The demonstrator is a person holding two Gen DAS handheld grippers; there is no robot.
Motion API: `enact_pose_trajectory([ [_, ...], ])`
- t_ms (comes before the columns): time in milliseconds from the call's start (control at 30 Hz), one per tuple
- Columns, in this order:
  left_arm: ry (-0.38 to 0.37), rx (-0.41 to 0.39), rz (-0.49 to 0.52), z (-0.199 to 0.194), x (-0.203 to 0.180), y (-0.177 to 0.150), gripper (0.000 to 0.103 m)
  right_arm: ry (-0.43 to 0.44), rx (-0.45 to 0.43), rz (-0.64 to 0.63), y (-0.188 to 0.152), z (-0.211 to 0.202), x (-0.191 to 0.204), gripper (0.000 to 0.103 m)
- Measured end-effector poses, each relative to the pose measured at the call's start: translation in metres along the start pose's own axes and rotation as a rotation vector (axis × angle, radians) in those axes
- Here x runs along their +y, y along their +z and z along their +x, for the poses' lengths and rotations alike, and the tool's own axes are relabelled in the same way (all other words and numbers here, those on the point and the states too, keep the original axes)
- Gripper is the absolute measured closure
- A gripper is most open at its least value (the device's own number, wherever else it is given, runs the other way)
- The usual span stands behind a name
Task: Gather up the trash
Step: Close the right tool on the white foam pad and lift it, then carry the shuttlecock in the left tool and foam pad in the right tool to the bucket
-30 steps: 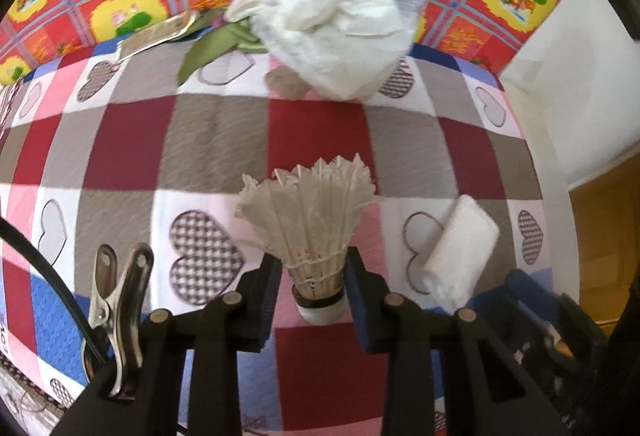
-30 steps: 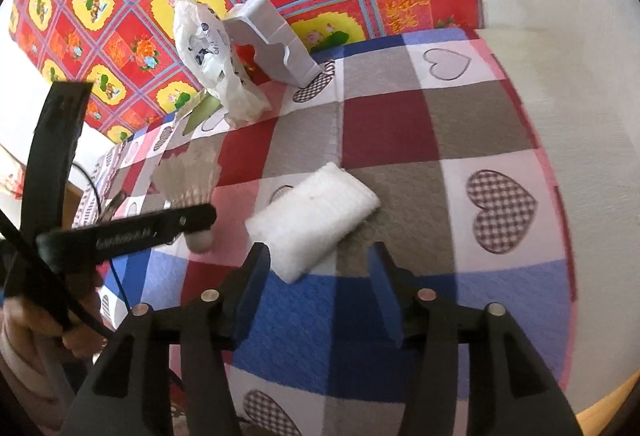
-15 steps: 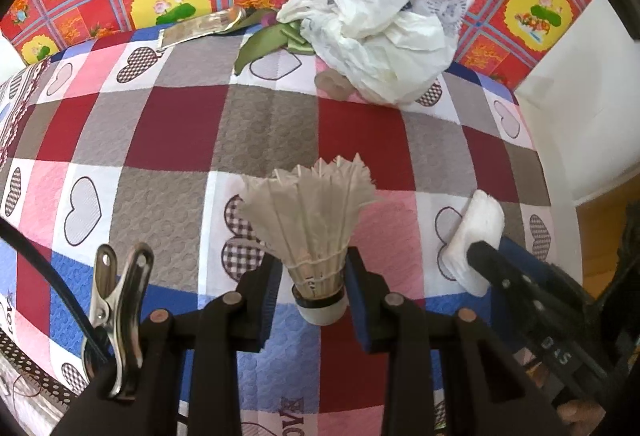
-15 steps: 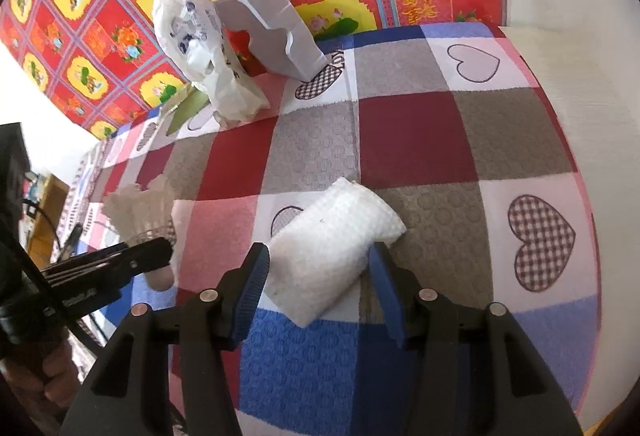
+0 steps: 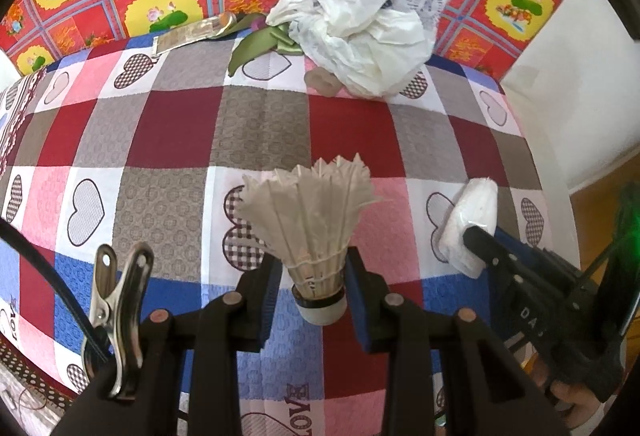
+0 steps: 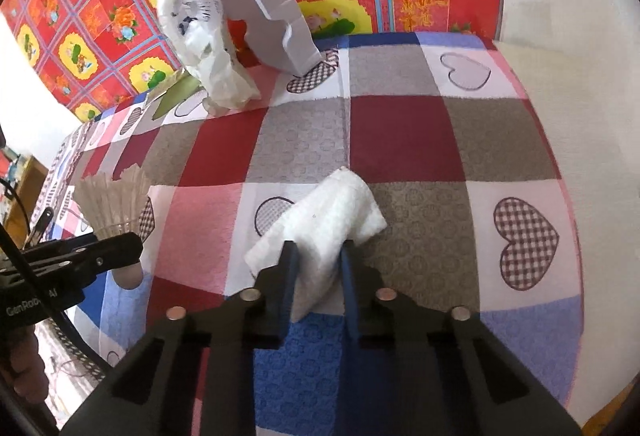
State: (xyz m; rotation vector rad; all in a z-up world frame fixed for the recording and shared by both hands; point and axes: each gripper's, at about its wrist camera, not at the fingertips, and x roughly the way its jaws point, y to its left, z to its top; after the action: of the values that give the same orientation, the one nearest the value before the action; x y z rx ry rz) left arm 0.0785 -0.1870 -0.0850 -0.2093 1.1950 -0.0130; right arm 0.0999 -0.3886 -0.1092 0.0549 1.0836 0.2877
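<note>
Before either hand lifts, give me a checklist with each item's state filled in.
1. Left tongs shut on the shuttlecock at its base: ok.
2. Right tongs closing, white foam wrap pinched between them: ok.
3. Wrap clear of the checked cloth: cannot tell.
4. White plastic bag opening facing the tongs: cannot tell.
5. Green scrap and foil wrapper collected: not ok.

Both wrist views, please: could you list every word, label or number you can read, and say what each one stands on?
"LOVE", seen upside down: woven into the quilt.
"GenRobo…AI", partly hidden by a cable: on the left tongs.
"DA…", cut off: on the right tongs.
"or", cut off at the frame's edge: also on the quilt.
Dark print on the plastic bag: too crumpled to read.
</note>
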Motion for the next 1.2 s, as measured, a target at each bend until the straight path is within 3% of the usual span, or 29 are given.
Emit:
enact_pose_trajectory([
  [367,-0.054,-0.001,0.099,-0.015,-0.006,-0.004,0.07,-0.004,-0.1,-0.035,-0.022,-0.043,0.035,0.086],
  [1200,-0.202,0.017,0.415,-0.044,-0.026,-0.046,0.071,-0.139,-0.183,0.168,-0.106,-0.111,0.079,0.086],
])
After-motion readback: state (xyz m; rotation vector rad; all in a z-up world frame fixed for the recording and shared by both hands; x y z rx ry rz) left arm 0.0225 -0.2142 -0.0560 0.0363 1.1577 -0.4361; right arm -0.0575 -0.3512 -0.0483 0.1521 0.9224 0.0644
